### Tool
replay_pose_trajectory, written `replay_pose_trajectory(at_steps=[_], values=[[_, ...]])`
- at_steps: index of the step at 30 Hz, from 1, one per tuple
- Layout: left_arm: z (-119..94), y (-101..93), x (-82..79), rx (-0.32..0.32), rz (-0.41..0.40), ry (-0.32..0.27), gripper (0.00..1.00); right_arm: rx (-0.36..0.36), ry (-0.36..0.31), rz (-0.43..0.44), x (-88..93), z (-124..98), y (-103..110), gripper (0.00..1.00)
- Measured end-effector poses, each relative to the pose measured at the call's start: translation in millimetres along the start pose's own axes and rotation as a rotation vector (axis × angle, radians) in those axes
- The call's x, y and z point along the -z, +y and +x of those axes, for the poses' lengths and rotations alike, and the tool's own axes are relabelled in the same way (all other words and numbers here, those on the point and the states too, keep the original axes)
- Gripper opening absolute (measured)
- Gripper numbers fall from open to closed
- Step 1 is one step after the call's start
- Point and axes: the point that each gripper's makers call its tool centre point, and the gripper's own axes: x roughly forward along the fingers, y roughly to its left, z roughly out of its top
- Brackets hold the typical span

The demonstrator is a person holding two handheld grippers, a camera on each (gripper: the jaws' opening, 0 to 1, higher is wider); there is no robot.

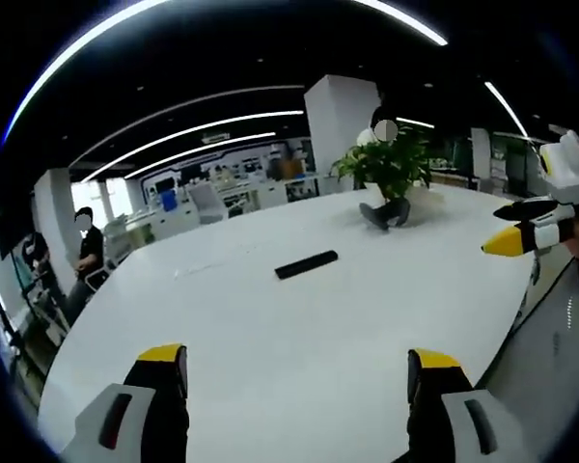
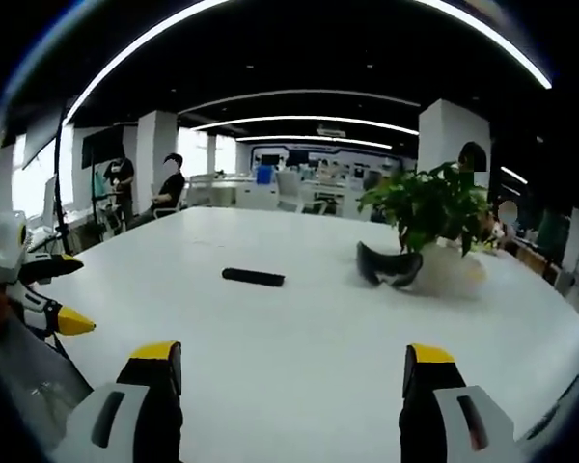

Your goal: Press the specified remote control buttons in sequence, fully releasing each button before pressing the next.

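The black remote control [image 1: 306, 263] lay flat mid-table on the white table [image 1: 270, 338], well beyond both grippers — left gripper [image 1: 299, 371] and right gripper [image 2: 291, 371] each hovered with jaws spread wide, holding nothing; a potted plant [image 2: 429, 207] stood farther right.

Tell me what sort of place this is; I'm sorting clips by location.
Most likely an open-plan office meeting area. A large white table holds a black remote control and a potted plant, desks and chairs crowd the background, seated people are nearby, and long light strips cross the dark ceiling.
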Motion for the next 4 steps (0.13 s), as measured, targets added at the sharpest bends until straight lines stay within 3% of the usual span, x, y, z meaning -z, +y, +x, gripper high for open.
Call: replay_pose_trajectory(at_steps=[4], values=[[-8.3,0.3,-3.6,-0.007,0.024,-0.021,0.93,0.001,0.021,-0.01,4.4,2.3,1.5,0.94]])
